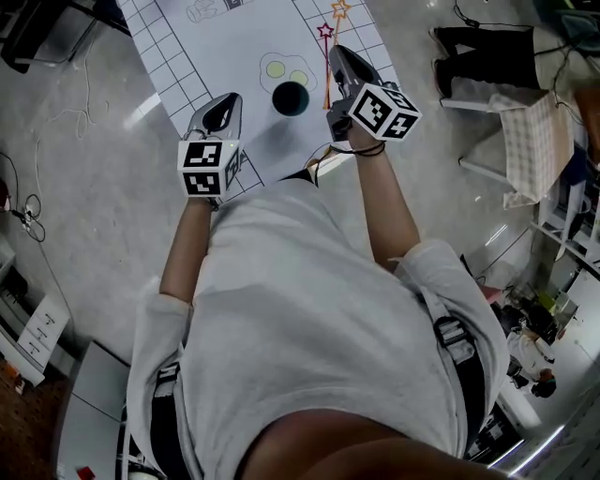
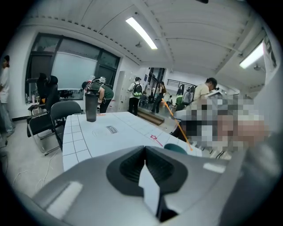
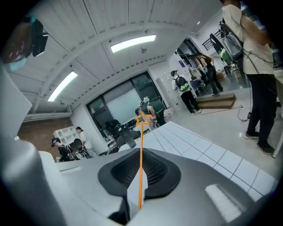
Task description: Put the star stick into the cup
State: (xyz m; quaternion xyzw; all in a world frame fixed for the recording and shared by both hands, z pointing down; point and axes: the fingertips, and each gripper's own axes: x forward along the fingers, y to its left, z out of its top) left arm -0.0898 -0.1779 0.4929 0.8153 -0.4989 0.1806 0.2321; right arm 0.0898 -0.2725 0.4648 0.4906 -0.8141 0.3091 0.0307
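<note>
1 star stick [image 3: 141, 141] in right gripper [image 3: 139, 174].

The right claw [image 1: 339, 54] hides the lower end of the thin orange star-topped stick [image 1: 339, 10]. The left claw [image 2: 146, 165] covers most of the dark teal cup [image 2: 176, 148]. The white gridded surface [image 1: 234, 37] runs off the top edge.

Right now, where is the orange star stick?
The orange star stick is clamped in the right tool, off the table; in the head view it runs just right of the dark cup.
</note>
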